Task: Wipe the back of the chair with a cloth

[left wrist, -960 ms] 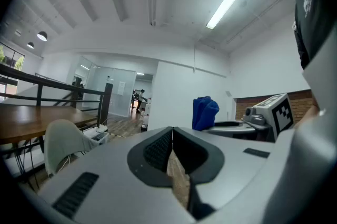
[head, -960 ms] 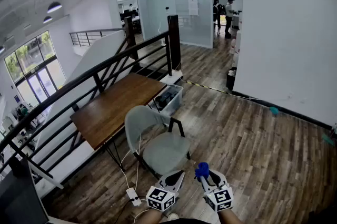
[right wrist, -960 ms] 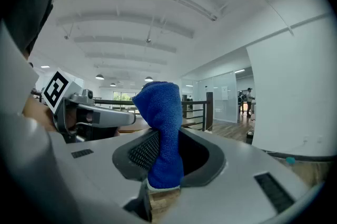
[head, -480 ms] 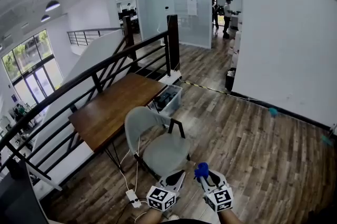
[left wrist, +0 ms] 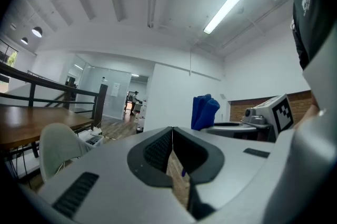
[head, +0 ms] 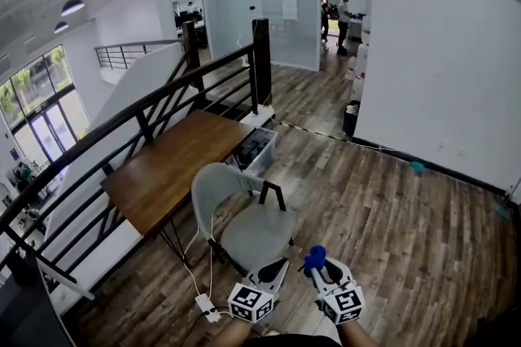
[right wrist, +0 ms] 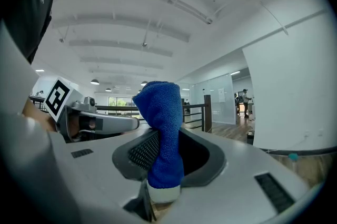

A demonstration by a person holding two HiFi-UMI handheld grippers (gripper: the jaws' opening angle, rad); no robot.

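Observation:
A pale grey-green chair [head: 244, 215] with black legs stands at a wooden desk [head: 175, 162], its curved back [head: 213, 184] turned toward the desk's near corner. The chair's back shows at the lower left in the left gripper view [left wrist: 58, 146]. My right gripper [head: 319, 270] is shut on a blue cloth [head: 314, 257], which sticks up from between its jaws [right wrist: 160, 128]. My left gripper [head: 272, 275] is shut with nothing in it. Both grippers hang close to me, just short of the seat's near edge. The blue cloth [left wrist: 204, 111] also shows in the left gripper view.
A black railing [head: 146, 113] runs behind the desk along an open drop. A clear storage box [head: 256, 150] sits by the desk's far end. A white power strip [head: 205, 305] and cable lie on the wood floor. A white wall [head: 440, 52] stands at right; people stand far off.
The whole view has shifted slightly left, as my head turned or I stepped. The grippers keep their pose with the cloth still held.

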